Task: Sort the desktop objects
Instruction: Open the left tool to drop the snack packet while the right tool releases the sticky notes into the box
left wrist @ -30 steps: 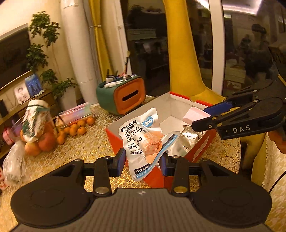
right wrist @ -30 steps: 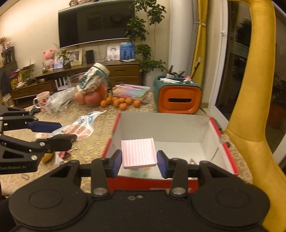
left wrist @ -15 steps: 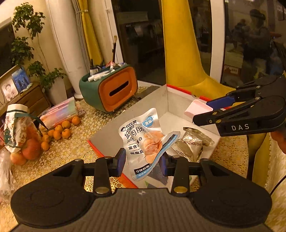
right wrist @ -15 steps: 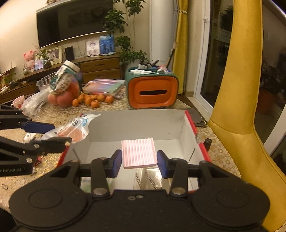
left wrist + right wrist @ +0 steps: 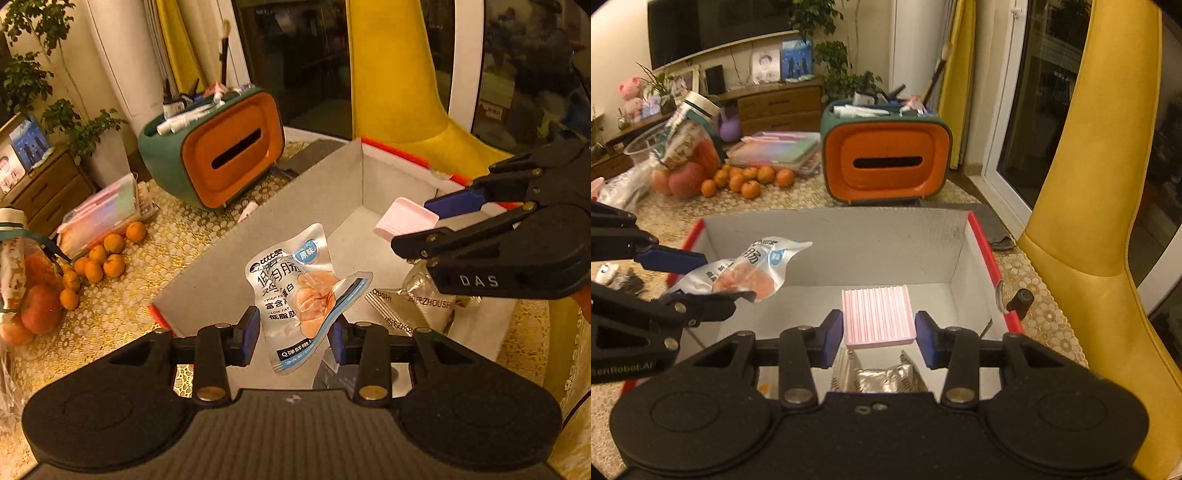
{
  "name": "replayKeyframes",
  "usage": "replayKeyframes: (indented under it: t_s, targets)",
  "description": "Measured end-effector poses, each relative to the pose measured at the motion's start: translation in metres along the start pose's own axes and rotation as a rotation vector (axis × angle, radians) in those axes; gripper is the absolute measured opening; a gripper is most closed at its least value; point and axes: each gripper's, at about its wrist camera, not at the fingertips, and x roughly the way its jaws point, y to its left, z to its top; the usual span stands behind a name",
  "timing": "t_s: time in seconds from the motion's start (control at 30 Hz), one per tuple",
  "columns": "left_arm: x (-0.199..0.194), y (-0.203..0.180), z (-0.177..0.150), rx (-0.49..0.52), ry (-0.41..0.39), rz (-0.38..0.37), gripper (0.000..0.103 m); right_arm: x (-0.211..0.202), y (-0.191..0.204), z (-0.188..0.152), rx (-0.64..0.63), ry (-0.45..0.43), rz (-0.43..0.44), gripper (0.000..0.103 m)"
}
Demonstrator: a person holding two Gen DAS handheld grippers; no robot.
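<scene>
Gold-patterned tablecloth (image 5: 173,243) carries the red-edged box (image 5: 849,251). Over the box, my left gripper (image 5: 293,334) pinches a snack pouch (image 5: 295,291), and my right gripper (image 5: 875,338) clamps a pink ribbed block (image 5: 875,315); a silver packet (image 5: 882,378) lies inside.

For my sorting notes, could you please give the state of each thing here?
left gripper: shut on snack pouch, above box.
right gripper: shut on pink ridged pad, above box.
Cardboard box: open, silver packet inside.
</scene>
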Motion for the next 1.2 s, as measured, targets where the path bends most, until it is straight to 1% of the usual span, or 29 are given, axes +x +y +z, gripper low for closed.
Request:
replayKeyframes:
  t_s: [0.2,0.37,0.47,0.6,0.67,0.93,1.03,1.1,1.2]
  targets:
    - [0.024,-0.005,0.004,0.036,0.060,-0.002,0.037,0.026,-0.003,0.003,-0.018,0.059,-0.030,0.042]
    - [0.036,-0.010,0.007,0.069,0.089,0.005,0.037,0.040,0.000,0.005,-0.040,0.117,-0.020,0.042]
    - [0.044,-0.011,0.008,0.076,0.113,-0.004,0.037,0.044,0.003,0.004,-0.062,0.142,-0.020,0.042]
    - [0.052,-0.013,0.007,0.084,0.154,-0.034,0.037,0.050,0.003,0.001,-0.071,0.176,-0.019,0.042]
    - [0.054,-0.014,0.006,0.085,0.159,-0.048,0.036,0.051,0.004,-0.003,-0.074,0.192,-0.008,0.042]
    - [0.056,-0.013,0.005,0.055,0.163,-0.056,0.036,0.052,0.003,-0.005,-0.067,0.196,-0.013,0.043]
    - [0.051,-0.009,0.005,0.030,0.152,-0.067,0.036,0.051,-0.001,-0.006,-0.054,0.203,-0.012,0.047]
    - [0.046,-0.008,0.005,0.029,0.135,-0.068,0.036,0.049,-0.003,-0.007,-0.040,0.197,-0.002,0.053]
    - [0.036,-0.006,0.005,0.015,0.114,-0.067,0.036,0.040,-0.005,-0.007,-0.027,0.178,0.008,0.056]
